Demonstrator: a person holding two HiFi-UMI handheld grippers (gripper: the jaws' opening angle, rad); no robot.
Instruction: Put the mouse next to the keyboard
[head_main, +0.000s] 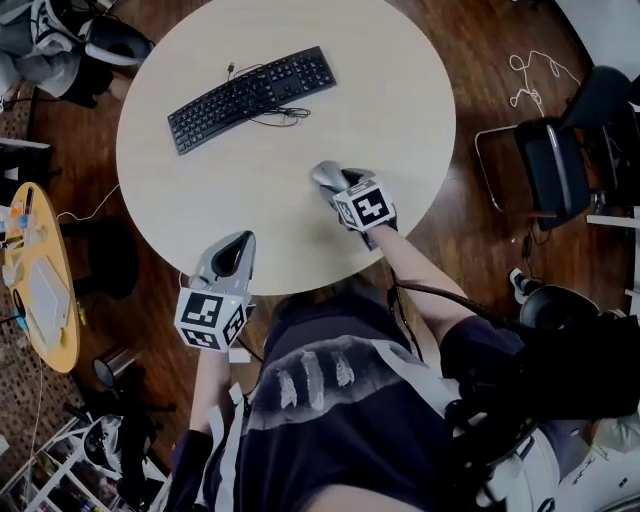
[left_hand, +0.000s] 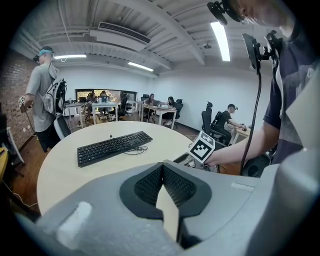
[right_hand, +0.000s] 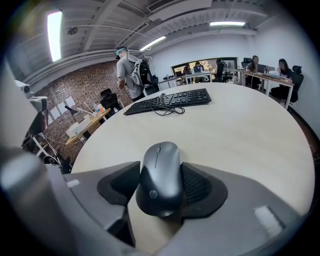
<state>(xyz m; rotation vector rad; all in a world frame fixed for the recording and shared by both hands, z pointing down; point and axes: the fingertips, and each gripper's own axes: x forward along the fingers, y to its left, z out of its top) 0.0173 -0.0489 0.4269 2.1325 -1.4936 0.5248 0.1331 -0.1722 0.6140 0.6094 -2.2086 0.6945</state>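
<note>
Clamped on the grey mouse (right_hand: 160, 180), a pad against each flank, the right gripper (head_main: 336, 186) works low over the round table (head_main: 400, 120), close to the edge by the person. It cannot be told whether the mouse is clear of the tabletop. Off to its left, at the rim, the left gripper (head_main: 232, 256) hangs with its jaws pressed together on nothing.

The black keyboard (head_main: 250, 97) lies well ahead of the right gripper and to its left, set at an angle, with a loop of cable (head_main: 285, 115) just on its near side.

The carry looks barely begun. Done well, it means keeping the mouse level in a steady grip and travelling forward and left. The best target is bare table just off the keyboard's nearer end, clear of the cable loop. The mouse should sit flat before the jaws let go.
</note>
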